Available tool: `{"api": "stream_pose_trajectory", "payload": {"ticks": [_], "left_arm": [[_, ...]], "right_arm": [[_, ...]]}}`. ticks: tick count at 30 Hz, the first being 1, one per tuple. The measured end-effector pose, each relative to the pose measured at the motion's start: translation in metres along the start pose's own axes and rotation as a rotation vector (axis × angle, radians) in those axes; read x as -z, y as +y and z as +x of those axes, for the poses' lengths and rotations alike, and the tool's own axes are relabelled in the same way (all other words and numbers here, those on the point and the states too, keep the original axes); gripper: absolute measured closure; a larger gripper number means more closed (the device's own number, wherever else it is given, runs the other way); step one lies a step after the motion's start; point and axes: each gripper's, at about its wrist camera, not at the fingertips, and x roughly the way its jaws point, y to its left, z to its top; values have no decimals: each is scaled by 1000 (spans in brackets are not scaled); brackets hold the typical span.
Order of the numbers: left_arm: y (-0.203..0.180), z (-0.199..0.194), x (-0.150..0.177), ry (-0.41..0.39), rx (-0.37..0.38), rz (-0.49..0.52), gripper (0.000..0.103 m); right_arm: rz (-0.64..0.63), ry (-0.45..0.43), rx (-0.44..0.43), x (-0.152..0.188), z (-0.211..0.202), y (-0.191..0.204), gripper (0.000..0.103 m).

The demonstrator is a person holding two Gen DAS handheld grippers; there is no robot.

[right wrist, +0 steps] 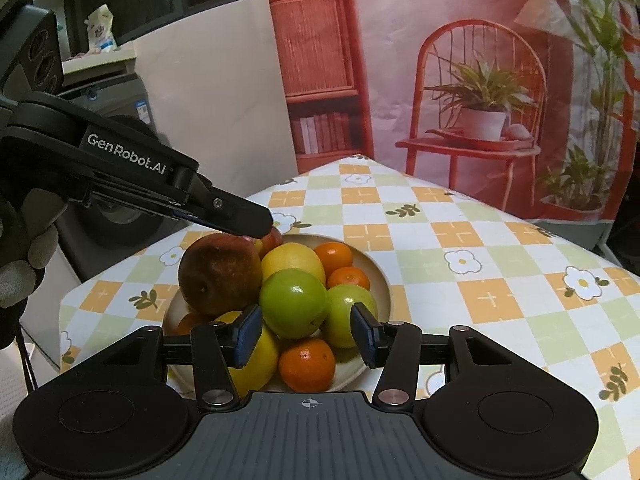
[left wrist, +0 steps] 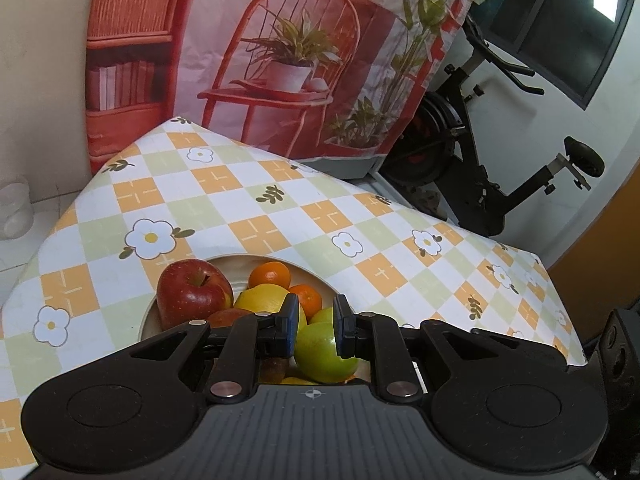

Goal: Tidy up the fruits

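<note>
A cream plate (right wrist: 380,280) on the checked tablecloth holds a pile of fruit: a red apple (left wrist: 192,292), a dull red-brown apple (right wrist: 218,276), lemons (right wrist: 294,262), oranges (right wrist: 307,364) and two green apples (right wrist: 294,304). In the left wrist view my left gripper (left wrist: 316,322) has its pads against the sides of a green apple (left wrist: 324,350) in the plate. From the right wrist view the left gripper (right wrist: 244,220) reaches over the pile from the left. My right gripper (right wrist: 306,334) is open just above the plate's near side, holding nothing.
The table (left wrist: 256,200) is covered by an orange, green and white checked cloth with flowers. A printed backdrop (right wrist: 460,60) hangs behind it. An exercise bike (left wrist: 480,152) stands to the right, a washing machine (right wrist: 120,208) to the left.
</note>
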Motion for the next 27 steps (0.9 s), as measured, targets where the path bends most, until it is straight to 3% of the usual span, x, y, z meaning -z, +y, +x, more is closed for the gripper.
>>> {"api": "stream_pose_trajectory", "payload": {"ticks": [4,7,10,15,16,21,27], "left_arm": [[-3,-7,-1,-16,-16,19,83],[-7,-15,-1,-35,-39,42,79],[-9,-24,-2,-58,-58,59,62],[-17,-42,-2,-110,-77,85,16],[-18,-45,-2,-119,-86,90,13],[-30,-63,2,-168,-140,135,0],[-41,-84,8,-199,-161,171,0]], "right_arm": [[14,-26,19,-2,-12,-3,55],[26,-57,35,-4,-26,-7,47],[44,-90,58,-5,-42,-12,36],[79,-149,100,-7,-72,-21,9],[88,-160,107,-7,-78,-22,3],[134,-195,141,-8,-105,-28,0],[186,-224,173,-6,-131,-29,0]]}}
